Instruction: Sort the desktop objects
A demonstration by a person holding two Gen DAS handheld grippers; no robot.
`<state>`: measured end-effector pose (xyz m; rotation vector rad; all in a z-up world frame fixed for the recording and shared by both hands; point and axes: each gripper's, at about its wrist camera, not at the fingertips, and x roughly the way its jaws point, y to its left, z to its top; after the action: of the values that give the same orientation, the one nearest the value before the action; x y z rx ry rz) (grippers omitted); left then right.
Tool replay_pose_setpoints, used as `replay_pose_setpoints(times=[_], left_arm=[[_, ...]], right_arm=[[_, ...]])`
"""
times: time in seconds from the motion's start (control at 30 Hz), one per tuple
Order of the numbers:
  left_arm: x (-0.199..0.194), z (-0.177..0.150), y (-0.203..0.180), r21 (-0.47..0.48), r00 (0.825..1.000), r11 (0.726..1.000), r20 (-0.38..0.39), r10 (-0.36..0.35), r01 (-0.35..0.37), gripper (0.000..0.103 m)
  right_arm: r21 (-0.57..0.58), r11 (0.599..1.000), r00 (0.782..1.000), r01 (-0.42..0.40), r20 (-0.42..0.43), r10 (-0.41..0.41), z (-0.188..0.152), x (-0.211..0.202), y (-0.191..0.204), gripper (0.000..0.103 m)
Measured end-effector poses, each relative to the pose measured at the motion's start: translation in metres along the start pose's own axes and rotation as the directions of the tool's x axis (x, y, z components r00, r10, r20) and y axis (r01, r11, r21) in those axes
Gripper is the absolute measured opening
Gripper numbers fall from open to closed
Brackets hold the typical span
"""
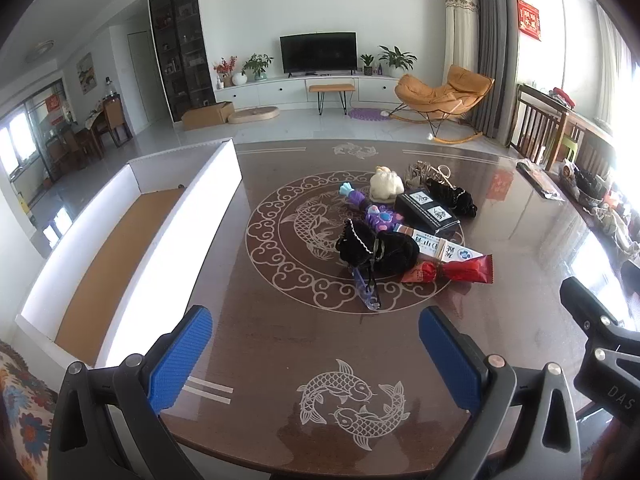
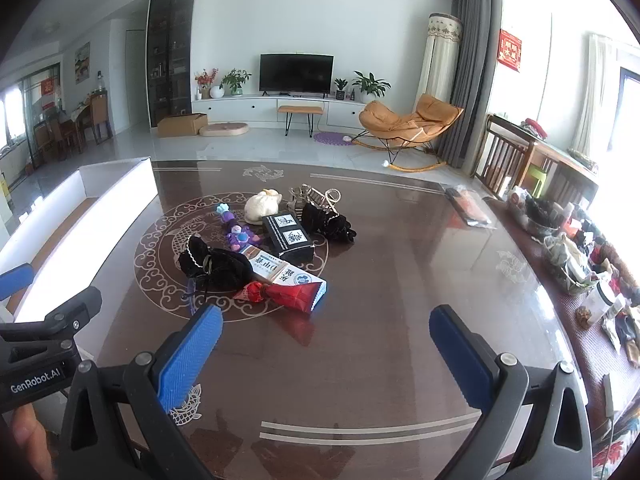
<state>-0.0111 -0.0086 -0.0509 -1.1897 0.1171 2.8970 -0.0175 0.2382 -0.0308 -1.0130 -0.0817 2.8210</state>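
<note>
Both blue-padded grippers, left [image 1: 314, 356] and right [image 2: 326, 352], hang wide open and empty at frame bottom. The clutter sits mid-frame on the glossy brown table [image 1: 280, 332], with the white cardboard box [image 1: 120, 248] at left. I'd grab the red crinkly snack packet [image 2: 294, 294] first since it's nearest, pinching across its narrow middle.

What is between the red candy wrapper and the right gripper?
Nothing. In the right wrist view, only bare brown table lies between the red wrapper and the open right gripper.

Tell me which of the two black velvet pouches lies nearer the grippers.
The black pouch beside the red snack wrapper, at the pile's near edge. The other black pouch lies farther back, behind the black box.
</note>
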Motion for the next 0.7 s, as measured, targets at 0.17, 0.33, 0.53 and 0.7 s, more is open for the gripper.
replay_pose_setpoints(times=[0.17, 0.33, 0.53, 0.7], left_arm=[[0.018, -0.004, 0.002, -0.011, 0.999, 1.0, -0.033, -0.021, 0.02, 0.103], [0.028, -0.007, 0.001, -0.011, 0.998, 1.0, -0.046, -0.03, 0.03, 0.103], [0.04, -0.012, -0.001, -0.013, 0.997, 0.999, -0.063, -0.035, 0.034, 0.103], [0.044, -0.015, -0.002, -0.024, 0.997, 0.999, -0.064, -0.048, 0.047, 0.103]], right_arm=[[0.026, 1.0, 0.999, 0.011, -0.033, -0.01, -0.005, 0.013, -0.003, 0.103], [0.019, 1.0, 0.999, 0.013, -0.044, -0.012, -0.006, 0.022, 0.0, 0.103], [0.008, 1.0, 0.999, 0.003, -0.052, -0.002, -0.009, 0.03, 0.007, 0.103], [0.001, 1.0, 0.999, -0.007, -0.045, 0.007, -0.012, 0.03, 0.012, 0.103]])
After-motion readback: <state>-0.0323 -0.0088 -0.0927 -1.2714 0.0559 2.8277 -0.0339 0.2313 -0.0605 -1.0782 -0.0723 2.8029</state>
